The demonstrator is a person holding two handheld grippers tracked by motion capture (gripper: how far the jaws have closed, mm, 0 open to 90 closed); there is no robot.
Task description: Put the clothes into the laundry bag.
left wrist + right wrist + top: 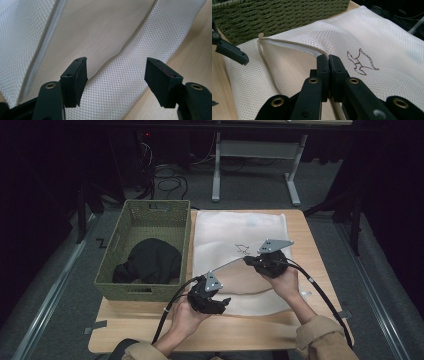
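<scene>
1. The right claw (328,62) has its jaws pressed together on the zip edge of a white mesh bag (387,45), lifting that edge off the layer below.
2. In the high view, the right claw (248,261) sits over the middle of the bag (235,227), held by the person's right hand (285,282).
3. The left claw (115,77) has its jaws wide apart, gripping nothing; mesh fabric (105,37) lies between and beyond them.
4. In the high view, the left claw (225,303) hovers at the bag's near edge, close to the desk's front edge, held by the left hand (186,317).
5. The bag lies flat on the wooden desk (310,250), covering most of its right half, from the far edge nearly to the front.
6. A small dark outline drawing of an animal (360,62) is printed on the bag, just beside the right claw.
7. The zip (287,43) runs from the right claw toward a green woven basket (279,15).
8. The basket (130,292) stands on the desk's left side, touching the bag's left edge.
9. Dark cloth (150,261) lies heaped inside the basket.
</scene>
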